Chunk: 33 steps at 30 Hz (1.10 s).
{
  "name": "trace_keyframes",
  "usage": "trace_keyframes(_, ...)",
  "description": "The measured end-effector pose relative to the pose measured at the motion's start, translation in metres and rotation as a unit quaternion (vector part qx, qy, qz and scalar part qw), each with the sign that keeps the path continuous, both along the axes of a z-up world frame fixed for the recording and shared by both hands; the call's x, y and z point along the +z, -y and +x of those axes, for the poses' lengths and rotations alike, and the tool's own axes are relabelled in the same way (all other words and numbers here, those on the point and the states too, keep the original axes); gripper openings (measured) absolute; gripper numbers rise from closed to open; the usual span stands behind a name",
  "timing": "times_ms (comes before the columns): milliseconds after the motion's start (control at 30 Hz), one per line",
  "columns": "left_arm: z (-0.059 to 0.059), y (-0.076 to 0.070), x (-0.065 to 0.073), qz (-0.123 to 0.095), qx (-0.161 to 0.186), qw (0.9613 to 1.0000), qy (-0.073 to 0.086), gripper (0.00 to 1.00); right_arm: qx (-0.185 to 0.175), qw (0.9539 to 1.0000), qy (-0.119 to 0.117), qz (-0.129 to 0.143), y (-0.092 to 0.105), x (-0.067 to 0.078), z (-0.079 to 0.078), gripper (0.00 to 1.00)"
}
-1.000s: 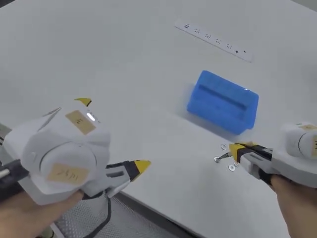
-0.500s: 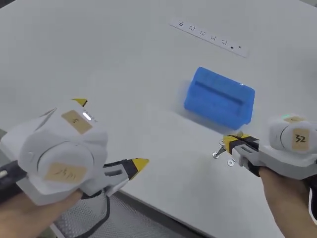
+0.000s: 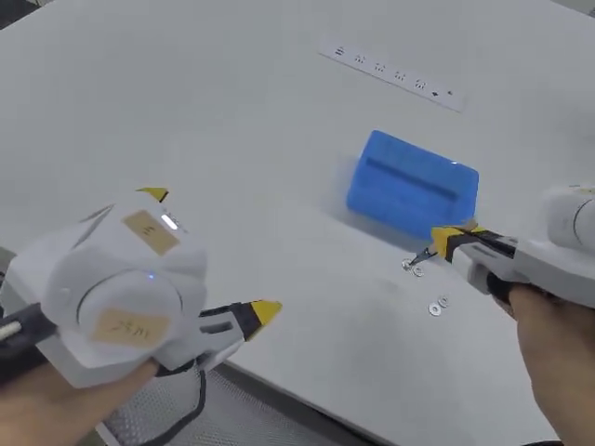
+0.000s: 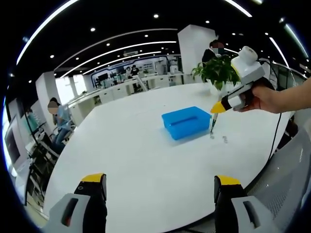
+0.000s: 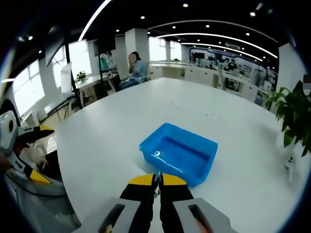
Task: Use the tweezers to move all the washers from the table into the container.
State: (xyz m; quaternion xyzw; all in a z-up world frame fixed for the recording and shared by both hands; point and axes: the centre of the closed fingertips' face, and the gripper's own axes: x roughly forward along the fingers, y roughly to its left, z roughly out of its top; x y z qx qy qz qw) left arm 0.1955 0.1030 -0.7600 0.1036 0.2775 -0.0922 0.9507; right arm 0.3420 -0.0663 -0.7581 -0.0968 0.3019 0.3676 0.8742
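Nothing can be read. The left gripper [image 3: 209, 251] carries two tan stickers [image 3: 149, 229] whose handwriting is too blurred to make out. The power strip [image 3: 390, 77] near the far edge of the tabletop [image 3: 232, 121] bears dark marks, too small to read.

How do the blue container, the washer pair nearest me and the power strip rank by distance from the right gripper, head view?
1. Blue container, just beyond the right gripper.
2. Washer pair, on the near side.
3. Power strip, farthest back.
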Motion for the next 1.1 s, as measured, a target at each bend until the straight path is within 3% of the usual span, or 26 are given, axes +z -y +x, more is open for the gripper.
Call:
trace_keyframes(233, 0.002, 0.0, 0.0, 0.001, -0.002, 1.0, -0.001, 0.94, -0.004, 0.9995, 0.022, 0.021, -0.011, 0.025, 0.02, 0.0)
trace_keyframes(567, 0.002, -0.003, -0.003, 0.004, -0.002, 1.0, -0.007, 0.94, -0.006, 0.9984, 0.035, 0.044, -0.037, 0.033, 0.044, 0.0)
trace_keyframes(833, 0.003, -0.004, -0.005, 0.001, 0.0, 1.0, -0.008, 0.94, 0.007, 0.9989, 0.034, 0.032, -0.059, 0.016, 0.056, 0.0)
trace_keyframes(1100, 0.002, -0.007, -0.006, -0.001, 0.004, 1.0, -0.009, 0.93, 0.003, 0.9994, 0.033, -0.001, -0.057, -0.01, 0.068, 0.0)
